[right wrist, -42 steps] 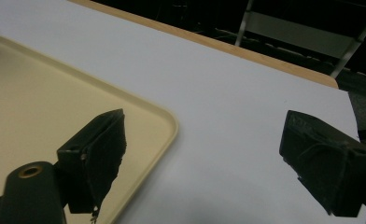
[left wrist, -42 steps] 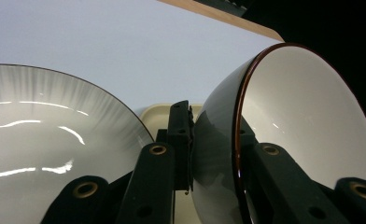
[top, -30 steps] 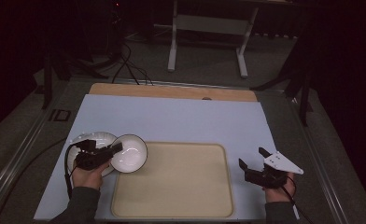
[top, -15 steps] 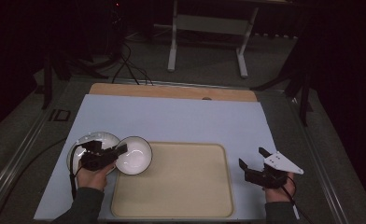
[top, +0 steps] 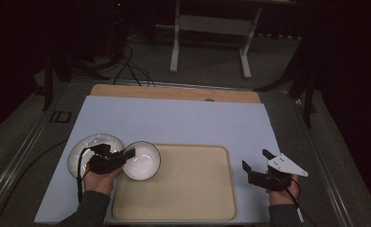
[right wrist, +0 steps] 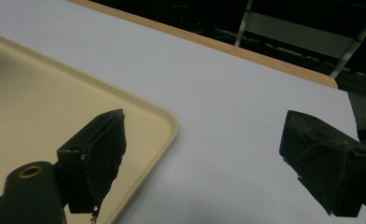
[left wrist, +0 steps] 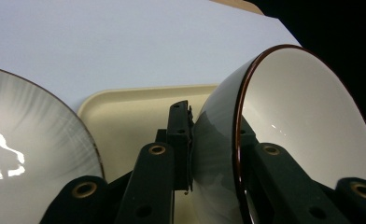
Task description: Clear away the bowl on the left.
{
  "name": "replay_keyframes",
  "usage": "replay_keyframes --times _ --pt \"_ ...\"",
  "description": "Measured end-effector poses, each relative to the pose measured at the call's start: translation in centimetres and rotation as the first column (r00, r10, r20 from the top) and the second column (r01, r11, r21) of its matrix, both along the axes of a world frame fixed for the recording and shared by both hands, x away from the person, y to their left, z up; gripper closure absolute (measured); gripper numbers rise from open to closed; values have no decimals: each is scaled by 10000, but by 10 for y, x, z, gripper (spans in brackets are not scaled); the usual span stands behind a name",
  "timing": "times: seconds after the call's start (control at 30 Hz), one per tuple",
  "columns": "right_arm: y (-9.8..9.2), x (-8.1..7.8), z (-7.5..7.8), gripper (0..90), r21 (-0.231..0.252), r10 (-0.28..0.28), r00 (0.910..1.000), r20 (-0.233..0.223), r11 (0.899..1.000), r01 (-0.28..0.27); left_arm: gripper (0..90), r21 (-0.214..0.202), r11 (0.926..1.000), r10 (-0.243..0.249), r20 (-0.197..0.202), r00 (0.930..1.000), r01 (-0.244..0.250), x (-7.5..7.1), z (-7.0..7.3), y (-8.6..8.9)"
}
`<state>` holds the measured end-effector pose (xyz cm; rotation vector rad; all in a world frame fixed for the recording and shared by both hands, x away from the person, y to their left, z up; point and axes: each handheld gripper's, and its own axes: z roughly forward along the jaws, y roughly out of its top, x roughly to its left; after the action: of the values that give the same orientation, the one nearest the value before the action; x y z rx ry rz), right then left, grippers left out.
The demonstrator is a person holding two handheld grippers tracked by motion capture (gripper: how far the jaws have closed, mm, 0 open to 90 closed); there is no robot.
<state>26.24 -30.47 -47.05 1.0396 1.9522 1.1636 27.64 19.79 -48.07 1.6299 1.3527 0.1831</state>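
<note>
The left gripper (top: pixel 127 156) pinches the rim of a white bowl (top: pixel 143 161) (tilted, empty) over the tray's (top: pixel 183 208) corner, while the right gripper (top: pixel 254 161) hovers with jaws spread.

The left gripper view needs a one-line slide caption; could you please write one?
Left tool clamps the white bowl's rim above the beige tray, beside a plate.

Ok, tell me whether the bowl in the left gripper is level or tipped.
Tipped. In the left gripper view the bowl stands almost on edge, its brown rim running up and down, the left gripper clamping its wall; its inside looks empty.
</note>
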Motion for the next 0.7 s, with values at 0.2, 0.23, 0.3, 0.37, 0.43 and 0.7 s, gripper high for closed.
replay_keyframes --times 0.2,0.23,0.3,0.37,0.43,0.7 --pt "0 0 0 141 0 7 10000 8 10000 -7 777 -37 9999 -142 -32 9999 142 -1 0 -6" --pt "0 0 0 142 -4 9 10000 7 10000 -9 777 -53 9998 -180 -26 9998 179 -1 0 -6" --pt "0 0 0 142 -9 17 10000 5 10000 -17 776 -68 9998 -199 -42 9998 199 -1 -1 -8" --pt "0 0 0 141 3 13 10000 9 10000 -13 775 -51 9997 -234 -62 9997 234 0 -1 -9" --pt "0 0 0 142 -2 14 10000 5 10000 -14 774 -36 9997 -261 -80 9996 260 0 -2 -11" --pt "0 0 0 141 -28 20 10000 11 10000 -20 774 -22 9987 -519 -144 9985 518 -1 -4 -19"
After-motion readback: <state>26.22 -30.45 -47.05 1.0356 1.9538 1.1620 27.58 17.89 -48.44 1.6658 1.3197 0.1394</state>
